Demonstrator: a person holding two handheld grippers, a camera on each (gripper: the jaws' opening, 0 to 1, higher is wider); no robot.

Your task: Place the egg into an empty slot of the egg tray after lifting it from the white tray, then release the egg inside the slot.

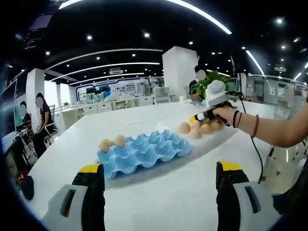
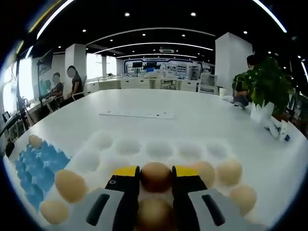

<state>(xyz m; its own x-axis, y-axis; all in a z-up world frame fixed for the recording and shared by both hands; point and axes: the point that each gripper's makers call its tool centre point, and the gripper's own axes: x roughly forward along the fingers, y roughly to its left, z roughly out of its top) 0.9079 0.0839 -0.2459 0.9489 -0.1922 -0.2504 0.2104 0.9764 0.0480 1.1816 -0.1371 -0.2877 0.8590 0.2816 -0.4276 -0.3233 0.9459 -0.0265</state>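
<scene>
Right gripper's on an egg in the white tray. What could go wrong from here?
1. The right gripper jaws straddle one egg with neighbouring eggs close by; lifting may knock them.
2. Squeezing too hard could crack it.
3. The blue egg tray already holds two eggs at one end; aim for an empty slot.

White table [image 2: 202, 120], ceiling light strips [image 1: 110, 65], potted plant [image 2: 264, 86].
</scene>
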